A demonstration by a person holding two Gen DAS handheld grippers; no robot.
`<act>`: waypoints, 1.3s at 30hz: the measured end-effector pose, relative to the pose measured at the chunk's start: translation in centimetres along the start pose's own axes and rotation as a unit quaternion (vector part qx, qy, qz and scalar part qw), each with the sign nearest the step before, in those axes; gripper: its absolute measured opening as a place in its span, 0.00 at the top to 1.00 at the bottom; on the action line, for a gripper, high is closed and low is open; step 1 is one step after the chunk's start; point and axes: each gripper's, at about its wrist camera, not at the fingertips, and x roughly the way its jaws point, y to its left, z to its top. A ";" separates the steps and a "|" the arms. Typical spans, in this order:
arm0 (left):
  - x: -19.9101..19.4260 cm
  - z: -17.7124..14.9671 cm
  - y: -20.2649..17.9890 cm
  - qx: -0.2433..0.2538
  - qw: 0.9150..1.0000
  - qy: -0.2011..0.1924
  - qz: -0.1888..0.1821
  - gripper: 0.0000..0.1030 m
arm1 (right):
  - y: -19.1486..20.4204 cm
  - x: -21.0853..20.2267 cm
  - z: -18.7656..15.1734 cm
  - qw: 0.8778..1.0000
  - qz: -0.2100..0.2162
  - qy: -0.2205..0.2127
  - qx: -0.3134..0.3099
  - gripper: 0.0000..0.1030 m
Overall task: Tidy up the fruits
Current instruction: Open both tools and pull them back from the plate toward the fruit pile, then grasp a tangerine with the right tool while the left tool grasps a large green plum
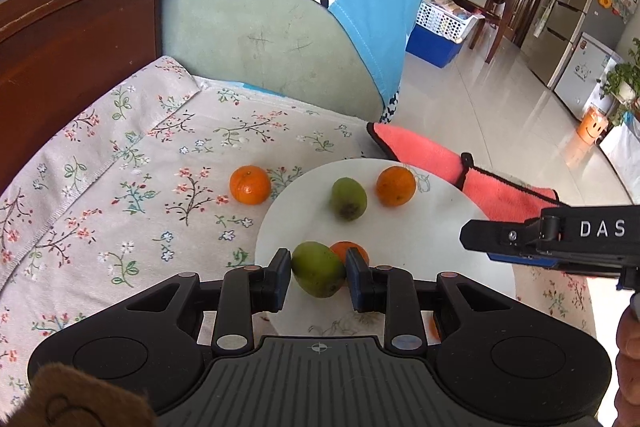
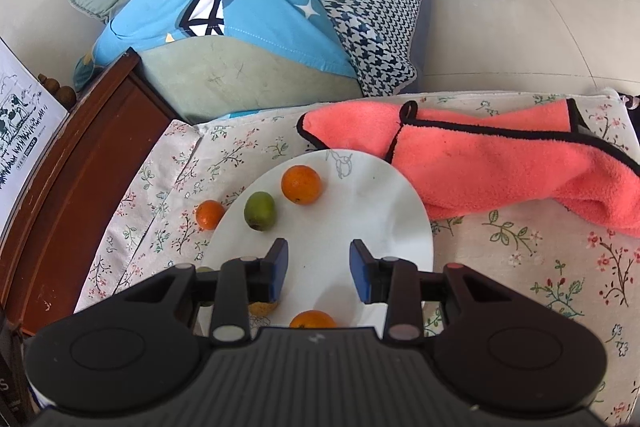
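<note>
The left claw (image 1: 318, 277) is clenched on a green fruit (image 1: 318, 269) above the white plate (image 1: 420, 235); an orange (image 1: 350, 251) sits just beyond it. The right claw (image 2: 319, 269) hangs released over bare plate.

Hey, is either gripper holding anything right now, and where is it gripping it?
The left gripper holds a green fruit, its pads pressing on the two opposite sides around the middle. The right gripper holds nothing; its jaws stand apart over the plate.
</note>
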 end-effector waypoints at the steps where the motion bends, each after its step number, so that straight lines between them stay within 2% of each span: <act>1: 0.2 0.1 -0.1 -0.008 1.000 0.000 -0.005 0.74 | 0.0 0.0 0.1 1.000 0.002 0.000 0.001 0.66; 4: 0.5 0.4 -0.3 -0.021 1.000 -0.005 -0.011 0.74 | 0.1 0.1 0.3 1.000 0.007 -0.002 0.001 0.64; 10: -0.8 0.9 0.0 -0.008 1.000 -0.019 -0.004 0.72 | 0.5 0.6 0.6 1.000 0.017 -0.005 -0.006 0.64; 16: -3.4 0.8 2.0 -0.003 0.999 -0.021 0.030 0.68 | 2.4 1.1 0.9 0.999 0.045 -0.007 -0.030 0.64; 18: -4.0 0.6 2.7 0.001 0.999 -0.012 0.049 0.63 | 3.3 1.1 0.8 0.997 0.059 -0.008 -0.051 0.64; 20: -4.6 0.1 3.5 0.000 0.998 -0.007 0.060 0.53 | 4.5 1.1 0.6 0.994 0.070 -0.010 -0.084 0.64; 21: -4.7 0.0 3.9 -0.002 0.998 -0.003 0.063 0.53 | 5.0 1.2 0.5 0.992 0.074 -0.011 -0.101 0.64; 25: -5.0 -0.8 4.8 0.001 0.997 0.010 0.072 0.53 | 6.8 2.2 0.2 0.985 0.092 -0.005 -0.146 0.64; 30: -4.7 -1.4 5.7 -0.018 0.997 0.036 0.060 0.53 | 8.8 4.1 -0.2 0.974 0.104 0.007 -0.201 0.64; 39: -4.7 -2.7 6.5 -0.023 0.996 0.062 0.059 0.52 | 11.6 7.2 -0.4 0.952 0.093 0.022 -0.289 0.64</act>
